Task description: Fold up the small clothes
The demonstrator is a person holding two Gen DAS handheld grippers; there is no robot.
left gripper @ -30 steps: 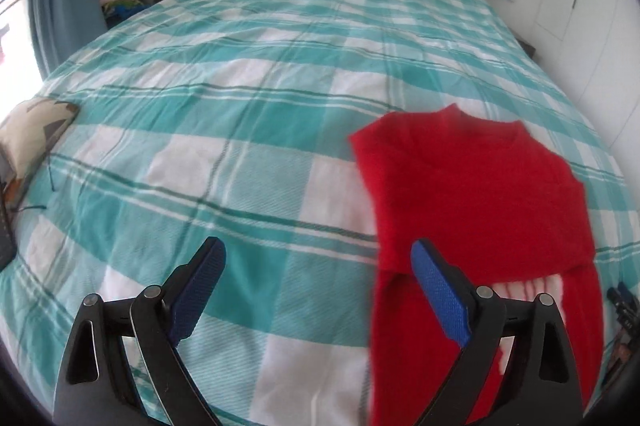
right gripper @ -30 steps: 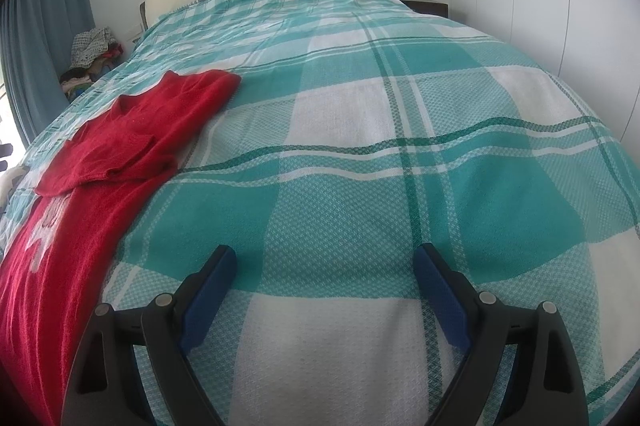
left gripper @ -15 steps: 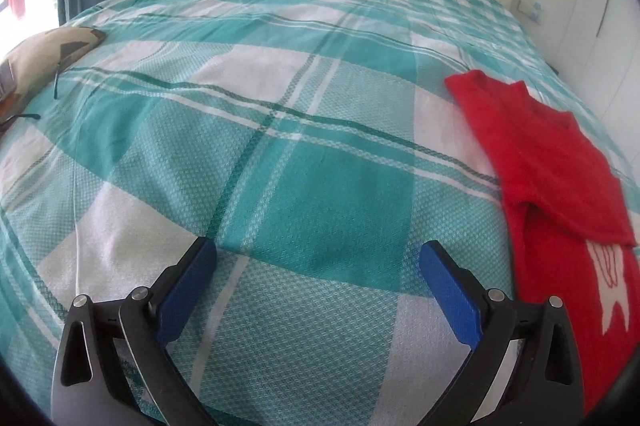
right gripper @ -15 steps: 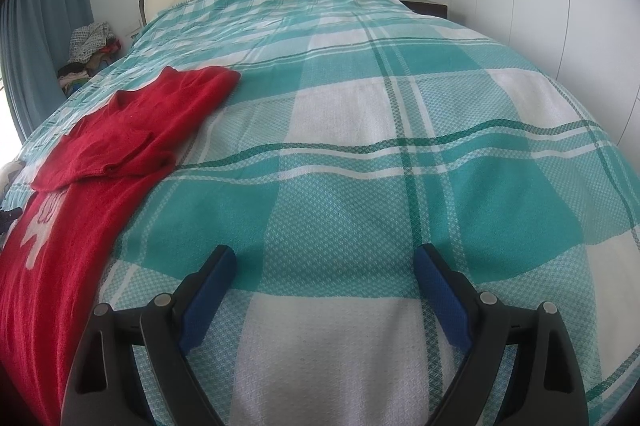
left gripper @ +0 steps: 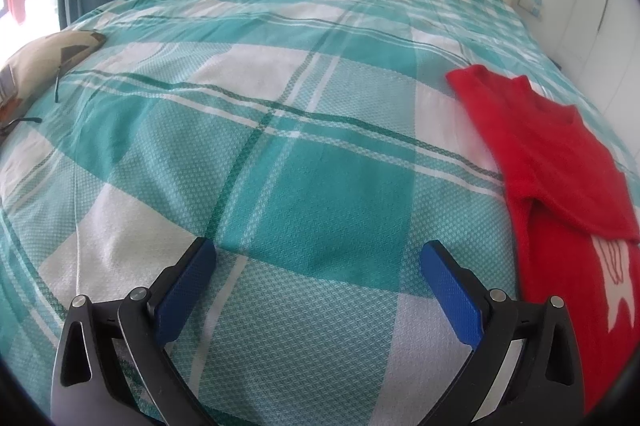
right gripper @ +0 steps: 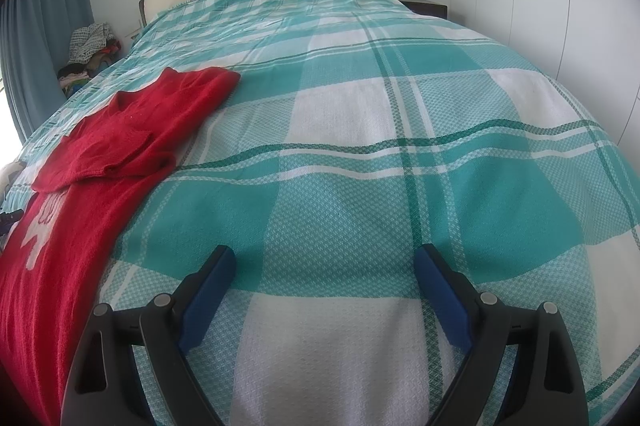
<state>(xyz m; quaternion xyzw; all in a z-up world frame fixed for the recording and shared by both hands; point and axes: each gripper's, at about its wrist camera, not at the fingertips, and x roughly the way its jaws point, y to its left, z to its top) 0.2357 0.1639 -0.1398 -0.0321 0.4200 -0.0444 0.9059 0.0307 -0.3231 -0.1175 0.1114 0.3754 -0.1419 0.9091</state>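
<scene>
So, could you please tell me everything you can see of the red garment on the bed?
The red garment looks like a soft knitted top with a white motif on its front, only partly visible. Its upper part, neckline included, shows folded layers on top. It lies flat on the teal and white checked bedspread, running out of the frame. Nothing else touches it; both grippers are apart from it.

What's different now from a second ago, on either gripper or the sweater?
The left gripper swung away from the red sweater, which now sits at the right edge of its view; its open jaws are over bare bedspread. The right gripper stayed put, open and empty. The sweater's fold is unchanged.
</scene>
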